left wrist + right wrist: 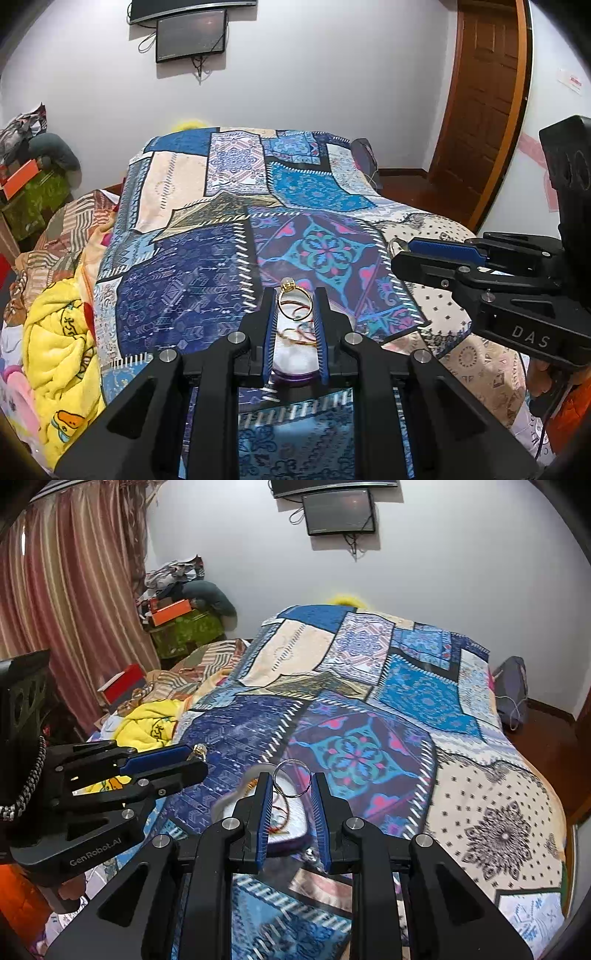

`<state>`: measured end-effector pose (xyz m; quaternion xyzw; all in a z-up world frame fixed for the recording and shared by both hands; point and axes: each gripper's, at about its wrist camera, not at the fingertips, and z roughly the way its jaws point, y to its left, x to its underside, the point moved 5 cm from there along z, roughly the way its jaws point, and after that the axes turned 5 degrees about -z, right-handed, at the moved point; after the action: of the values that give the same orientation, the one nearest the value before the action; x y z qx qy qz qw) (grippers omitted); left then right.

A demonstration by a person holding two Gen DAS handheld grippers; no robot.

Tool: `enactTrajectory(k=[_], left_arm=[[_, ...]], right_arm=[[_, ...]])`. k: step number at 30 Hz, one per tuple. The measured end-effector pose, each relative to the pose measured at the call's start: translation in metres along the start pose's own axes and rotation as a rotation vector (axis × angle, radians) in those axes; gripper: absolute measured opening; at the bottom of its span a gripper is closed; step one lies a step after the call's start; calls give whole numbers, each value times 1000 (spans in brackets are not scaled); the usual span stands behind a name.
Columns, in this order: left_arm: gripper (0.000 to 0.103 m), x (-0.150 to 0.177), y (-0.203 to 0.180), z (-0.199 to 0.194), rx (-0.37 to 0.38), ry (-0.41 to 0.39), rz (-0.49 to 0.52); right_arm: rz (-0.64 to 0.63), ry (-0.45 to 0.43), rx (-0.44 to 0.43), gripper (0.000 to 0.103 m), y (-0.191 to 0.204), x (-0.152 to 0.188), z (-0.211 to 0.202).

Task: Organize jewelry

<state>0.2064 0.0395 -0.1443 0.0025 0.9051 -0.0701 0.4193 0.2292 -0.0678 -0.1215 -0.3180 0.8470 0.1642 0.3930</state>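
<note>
Your left gripper (294,308) has its fingers drawn narrow on a gold ring (294,303) with a small pale stone on top; the blue pads (270,332) press its band from both sides. Your right gripper (291,783) is likewise narrow, clamped on a plain silver ring (291,778). Count: two rings, one per gripper.

Just below both rings lies a heart-shaped jewelry dish (291,821), white inside with a purple rim, resting on the patchwork blanket (207,266). Thin red and gold threads (299,334) lie in the dish, count unclear.

Only the left wrist view shows the gold ring face-on; the right wrist view shows it edge-on at the left gripper's tip, beyond the dish to the left. Only the right wrist view shows the silver ring as a full hoop, plus the dish's heart outline.

Left of the dish: one yellow blanket (62,354). Far beyond the dish: two wall screens (190,35), one above the other. The left view alone shows a wooden door (484,99); the right view alone shows striped curtains (70,602).
</note>
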Motion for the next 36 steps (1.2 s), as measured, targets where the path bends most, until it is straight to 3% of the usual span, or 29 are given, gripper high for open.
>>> enactTrajectory(k=[18, 36], left_arm=[[18, 35, 13, 41, 44, 130, -1], [18, 42, 14, 51, 58, 153, 15]], right_arm=[[4, 94, -61, 19, 11, 13, 50], [6, 161, -119, 19, 19, 15, 83]])
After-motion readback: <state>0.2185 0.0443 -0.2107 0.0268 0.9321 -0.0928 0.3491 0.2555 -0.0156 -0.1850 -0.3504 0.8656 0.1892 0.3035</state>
